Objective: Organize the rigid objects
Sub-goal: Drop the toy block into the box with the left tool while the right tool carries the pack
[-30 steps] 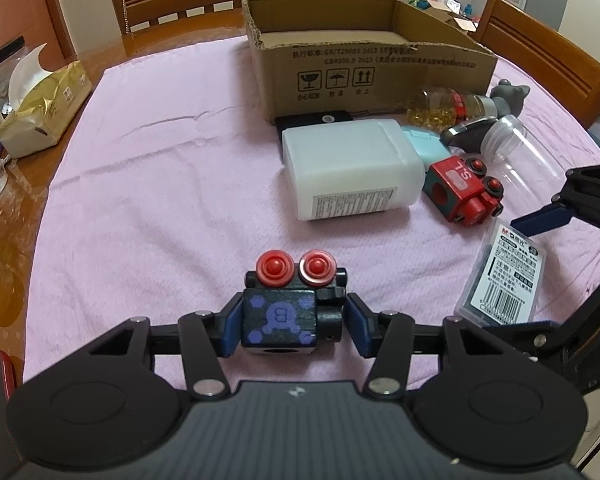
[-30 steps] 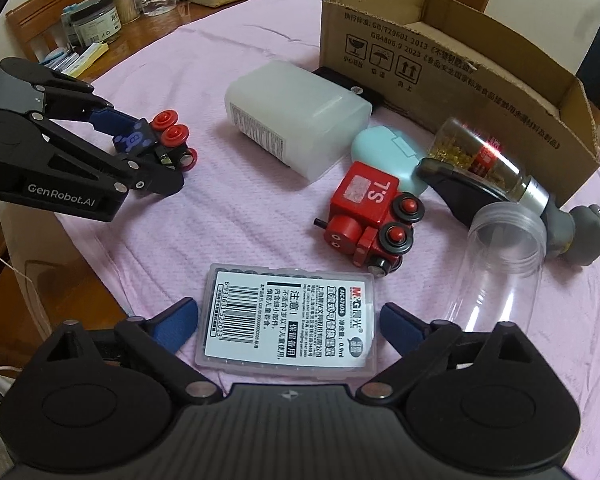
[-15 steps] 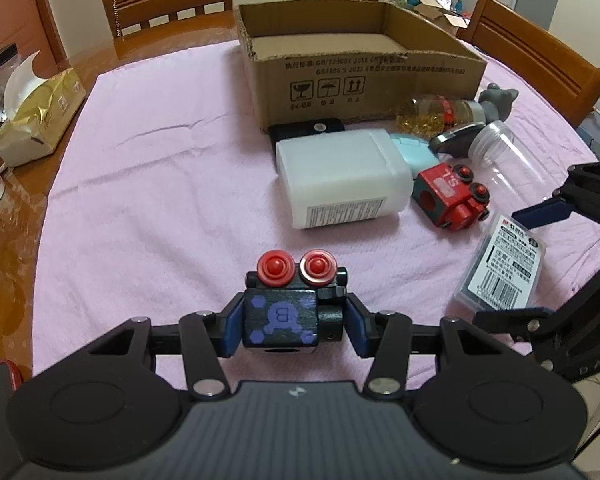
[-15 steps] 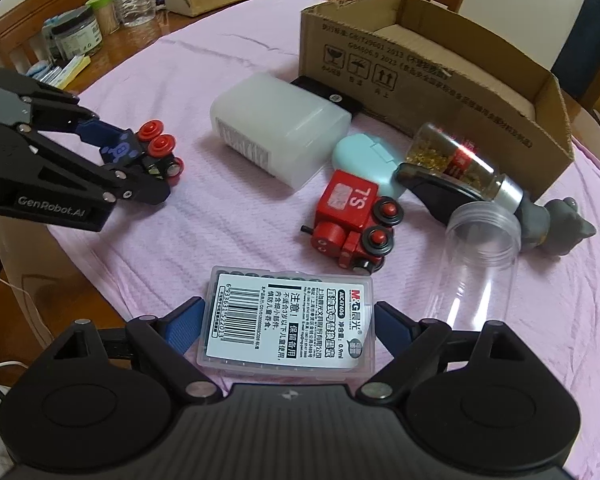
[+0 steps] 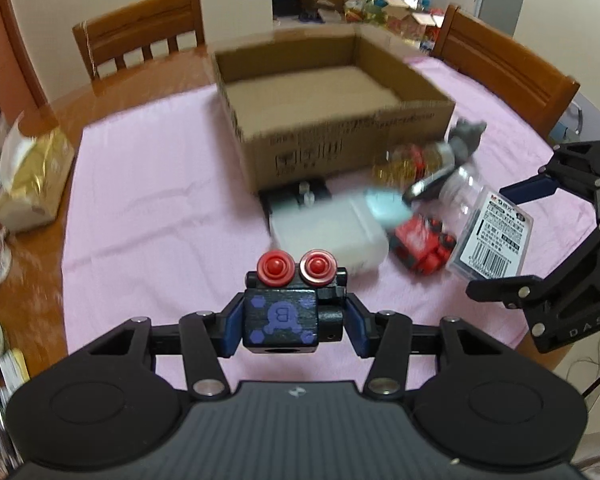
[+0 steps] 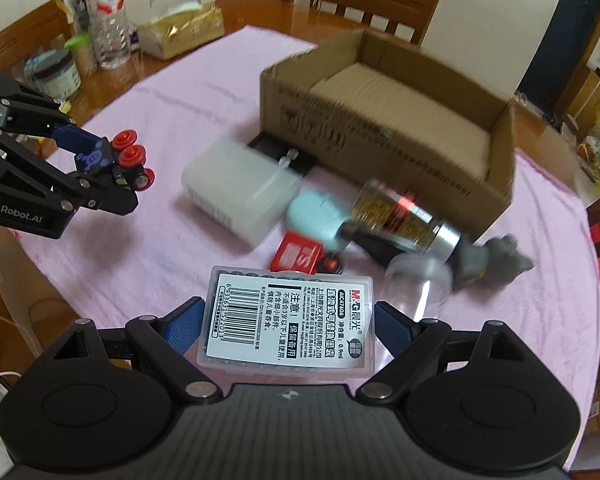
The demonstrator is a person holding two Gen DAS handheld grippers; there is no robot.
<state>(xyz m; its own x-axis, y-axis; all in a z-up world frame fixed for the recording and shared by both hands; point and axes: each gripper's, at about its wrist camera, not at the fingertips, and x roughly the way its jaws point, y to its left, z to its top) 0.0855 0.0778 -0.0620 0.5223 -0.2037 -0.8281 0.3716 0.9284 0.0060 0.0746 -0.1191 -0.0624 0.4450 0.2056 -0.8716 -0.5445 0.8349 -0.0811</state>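
So far the cardboard box (image 5: 332,92) at twelve o'clock looks empty, while the left gripper (image 5: 292,322) is clamped on the black toy train (image 5: 284,316), the right gripper (image 6: 288,326) grips the clear plastic case (image 6: 288,320), and several objects wait on the pink cloth (image 5: 148,200).

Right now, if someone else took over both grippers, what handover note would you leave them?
Left gripper: shut on the black toy train block, lifted off the pink cloth.
Right gripper: shut on the clear refill case, also lifted.
Cardboard box: looks empty, nothing placed yet.
Lying on the cloth in front of the box: white plastic container, red toy train block, pale blue case, glass bottle with gold contents, clear jar, grey figure, flat black item.
Left to do: drop both held items in the box, then the rest.
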